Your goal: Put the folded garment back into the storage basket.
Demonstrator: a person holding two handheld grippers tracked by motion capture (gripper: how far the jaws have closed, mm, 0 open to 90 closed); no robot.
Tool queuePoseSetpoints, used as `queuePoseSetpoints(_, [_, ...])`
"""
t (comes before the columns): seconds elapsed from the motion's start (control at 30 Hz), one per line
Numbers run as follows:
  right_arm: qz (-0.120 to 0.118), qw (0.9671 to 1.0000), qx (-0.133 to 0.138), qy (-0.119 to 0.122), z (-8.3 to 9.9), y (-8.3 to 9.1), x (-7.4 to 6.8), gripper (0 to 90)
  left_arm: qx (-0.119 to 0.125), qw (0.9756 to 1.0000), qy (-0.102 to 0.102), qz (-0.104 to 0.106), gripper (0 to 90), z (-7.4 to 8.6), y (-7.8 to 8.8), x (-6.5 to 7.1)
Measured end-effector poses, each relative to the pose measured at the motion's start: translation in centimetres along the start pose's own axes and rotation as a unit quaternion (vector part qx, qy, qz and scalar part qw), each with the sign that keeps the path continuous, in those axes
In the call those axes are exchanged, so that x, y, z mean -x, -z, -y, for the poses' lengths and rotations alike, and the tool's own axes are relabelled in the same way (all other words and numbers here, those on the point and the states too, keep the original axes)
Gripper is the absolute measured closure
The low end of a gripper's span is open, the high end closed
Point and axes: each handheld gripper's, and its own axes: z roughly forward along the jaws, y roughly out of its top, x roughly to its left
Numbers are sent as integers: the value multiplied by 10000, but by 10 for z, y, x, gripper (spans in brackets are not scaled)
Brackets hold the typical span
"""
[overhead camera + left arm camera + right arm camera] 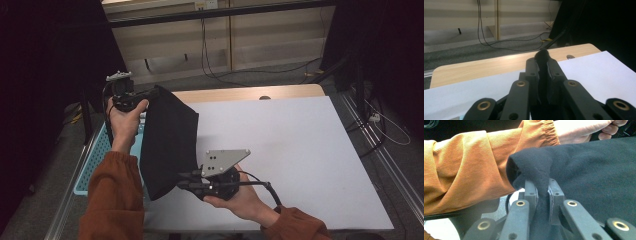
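Note:
A black cloth (167,142) hangs stretched between my two grippers above the left part of the white table sheet (300,150). My left gripper (150,93) is raised at the far left and is shut on the cloth's upper corner; a tuft of black cloth (543,56) sticks out past its jaws. Nearer the front edge, my right gripper (184,181) is shut on the lower corner, where the black cloth (541,168) bunches over its jaws. An orange sleeve (474,167) crosses behind the cloth in the right gripper view.
A light blue perforated tray (97,155) lies at the table's left side, partly under the left forearm. A wooden table edge (250,93) runs along the back, with a small dark hole (265,98). Cables trail over the floor beyond the table.

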Motion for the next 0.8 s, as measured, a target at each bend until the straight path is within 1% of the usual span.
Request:
queuePoseSetpoints(0.03, [-15, 10000, -8, 7, 0, -2, 0, 822, 22, 10000, 29, -8, 818, 0, 1, -1])
queuePoseSetpoints(0.17, [-49, 10000, -9, 8, -3, -6, 0, 822, 44, 10000, 31, -46, 817, -1, 6, -5])
queuePoseSetpoints(0.3, [-81, 10000, -13, 12, -5, -11, 0, 822, 39, 10000, -4, -80, 818, 1, 9, -10])
queuePoseSetpoints(0.5, [-135, 9999, -38, 14, -6, -19, -1, 822, 65, 9999, -3, -129, 817, 2, 14, -16])
queuePoseSetpoints(0.67, [-177, 9998, -91, 91, -12, -25, -1, 822, 105, 9998, 31, -172, 817, 2, 19, -22])
queuePoseSetpoints(0.7, [-169, 9997, -106, 138, -12, -27, -1, 822, 99, 9998, 20, -183, 817, 1, 20, -23])
queuePoseSetpoints(0.8, [-163, 9996, -150, 174, -14, -31, -2, 822, 134, 9997, 47, -208, 817, 1, 24, -27])
